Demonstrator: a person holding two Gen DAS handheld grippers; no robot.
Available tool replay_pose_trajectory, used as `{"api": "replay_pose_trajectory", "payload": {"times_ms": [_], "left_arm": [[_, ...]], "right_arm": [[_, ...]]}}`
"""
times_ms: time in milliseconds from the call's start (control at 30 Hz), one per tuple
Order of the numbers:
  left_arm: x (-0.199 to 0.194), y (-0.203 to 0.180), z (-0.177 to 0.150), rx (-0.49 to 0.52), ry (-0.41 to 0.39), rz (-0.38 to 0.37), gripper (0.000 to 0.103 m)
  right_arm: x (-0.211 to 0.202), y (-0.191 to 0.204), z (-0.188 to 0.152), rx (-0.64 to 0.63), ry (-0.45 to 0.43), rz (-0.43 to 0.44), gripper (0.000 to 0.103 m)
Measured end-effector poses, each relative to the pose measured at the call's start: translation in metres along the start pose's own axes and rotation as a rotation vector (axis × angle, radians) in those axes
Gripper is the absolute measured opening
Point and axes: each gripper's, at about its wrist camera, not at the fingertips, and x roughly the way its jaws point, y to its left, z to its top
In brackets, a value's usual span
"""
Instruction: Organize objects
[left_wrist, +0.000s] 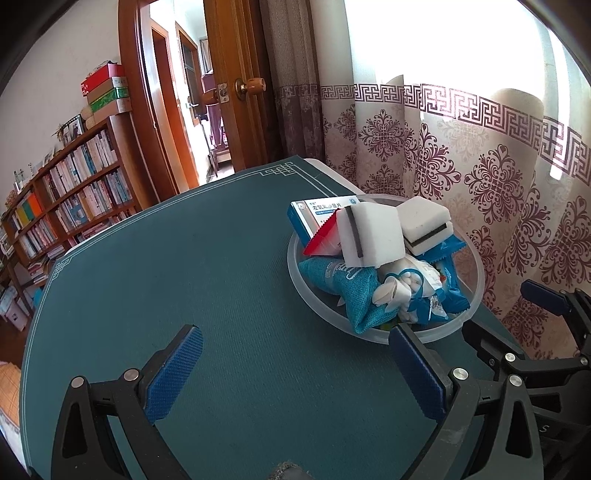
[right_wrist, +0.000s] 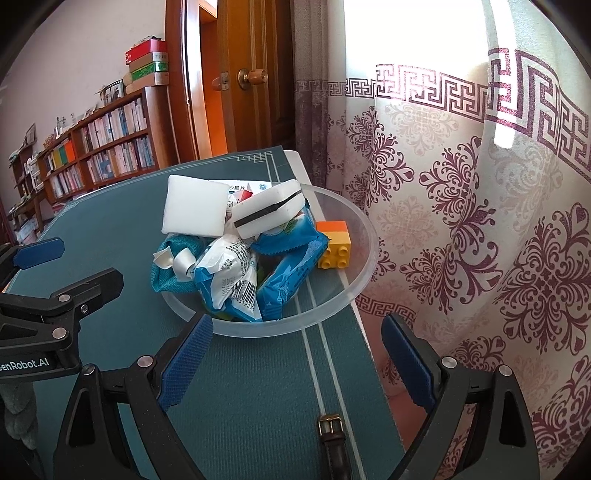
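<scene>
Nearest the right gripper (right_wrist: 295, 365), a brown watch strap (right_wrist: 334, 443) is lying on the bench (right_wrist: 236, 387), apart from the pile and seemingly not yet sorted. Both sets of jaws are standing spread and gripping nothing; the left gripper (left_wrist: 295, 373) is likewise hanging over bare green mat. Both are tilting downward toward the clear bowl (right_wrist: 364, 266), just beyond their tips. Sponges (right_wrist: 195, 210), blue snack packets (right_wrist: 284, 273), a teal pouch (left_wrist: 351, 295), a medicine box (left_wrist: 314, 218) and a yellow toy brick (right_wrist: 336, 247) are sitting heaped inside, apparently gathered there to tidy the bench.
</scene>
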Motion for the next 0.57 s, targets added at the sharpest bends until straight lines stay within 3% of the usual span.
{"api": "replay_pose_trajectory", "payload": {"times_ms": [567], "left_arm": [[0.0064, 0.0043, -0.0030, -0.001, 0.010, 0.028, 0.103]], "right_arm": [[0.0024, -0.0002, -0.0013, 0.002, 0.006, 0.000, 0.094]]}}
